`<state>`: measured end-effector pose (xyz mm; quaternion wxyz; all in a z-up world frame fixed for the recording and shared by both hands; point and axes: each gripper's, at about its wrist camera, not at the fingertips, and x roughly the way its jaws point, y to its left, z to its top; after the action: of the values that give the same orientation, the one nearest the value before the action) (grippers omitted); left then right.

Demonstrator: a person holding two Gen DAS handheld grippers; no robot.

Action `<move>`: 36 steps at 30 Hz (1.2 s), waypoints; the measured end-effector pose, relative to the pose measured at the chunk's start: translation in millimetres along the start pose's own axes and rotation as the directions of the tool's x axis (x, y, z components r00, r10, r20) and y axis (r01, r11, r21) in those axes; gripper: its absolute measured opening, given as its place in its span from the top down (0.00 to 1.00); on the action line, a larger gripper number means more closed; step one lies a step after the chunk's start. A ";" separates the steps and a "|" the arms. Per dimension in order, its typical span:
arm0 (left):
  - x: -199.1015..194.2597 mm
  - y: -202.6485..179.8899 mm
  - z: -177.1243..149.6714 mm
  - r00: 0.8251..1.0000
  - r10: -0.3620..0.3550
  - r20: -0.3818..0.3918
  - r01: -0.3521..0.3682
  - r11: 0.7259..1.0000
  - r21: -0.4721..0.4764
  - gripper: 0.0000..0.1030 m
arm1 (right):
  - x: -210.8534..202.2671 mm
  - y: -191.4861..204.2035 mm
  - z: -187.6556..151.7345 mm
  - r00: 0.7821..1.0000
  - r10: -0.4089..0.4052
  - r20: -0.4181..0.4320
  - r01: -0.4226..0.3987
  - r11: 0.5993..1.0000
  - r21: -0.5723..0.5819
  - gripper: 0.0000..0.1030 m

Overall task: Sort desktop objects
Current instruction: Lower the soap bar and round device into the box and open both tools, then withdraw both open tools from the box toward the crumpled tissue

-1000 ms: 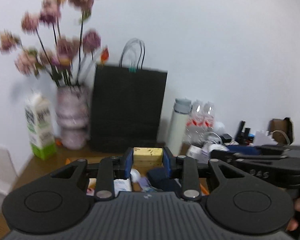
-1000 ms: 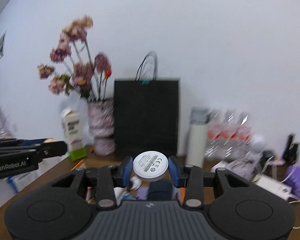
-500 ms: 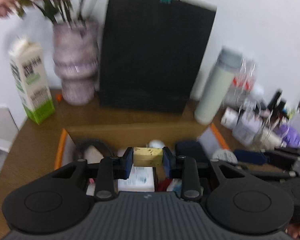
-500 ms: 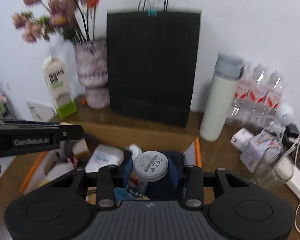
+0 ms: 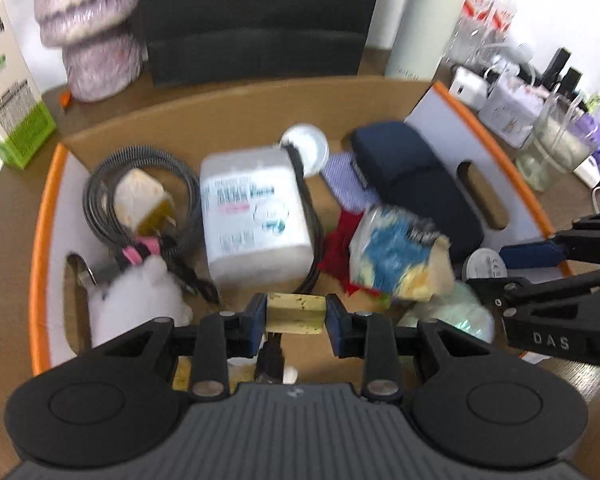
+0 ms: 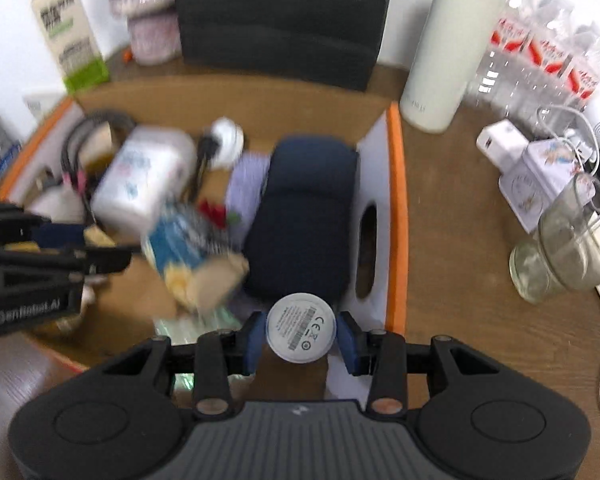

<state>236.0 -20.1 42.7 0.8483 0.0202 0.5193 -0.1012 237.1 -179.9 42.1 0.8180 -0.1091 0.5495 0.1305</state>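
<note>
My left gripper (image 5: pixel 296 322) is shut on a small yellowish block (image 5: pixel 296 310) and hangs over the near part of an orange-rimmed cardboard box (image 5: pixel 40 232). My right gripper (image 6: pixel 301 336) is shut on a white round disc (image 6: pixel 301 326) with a printed label, above the box's right end (image 6: pixel 396 200). In the box lie a coiled black cable with a white charger (image 5: pixel 140 200), a white wipes pack (image 5: pixel 252 216), a dark blue case (image 5: pixel 412 184) and a blue and yellow snack bag (image 5: pixel 396 256). In the left wrist view the right gripper (image 5: pixel 500 268) enters from the right.
Behind the box stand a black paper bag (image 5: pixel 256 16), a pink vase (image 5: pixel 88 28), a green and white carton (image 5: pixel 8 80) and a white bottle (image 6: pixel 452 44). On the wooden desk to the right are water bottles (image 6: pixel 540 60), a glass jar (image 6: pixel 568 240), chargers and cables.
Both grippers have tipped from facing the wall to looking down into the box and have sunk towards it. Each still grips its object.
</note>
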 end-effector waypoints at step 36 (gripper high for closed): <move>-115.7 1.1 -176.5 0.806 0.172 0.567 -0.044 0.972 -0.232 0.00 | -52.3 -21.4 -174.7 0.806 -0.061 0.589 -0.060 0.981 0.184 0.25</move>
<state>30.5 23.0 63.8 0.9682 -0.0709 0.2401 0.0010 73.2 -261.2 26.3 0.9551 0.0169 0.2769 0.1036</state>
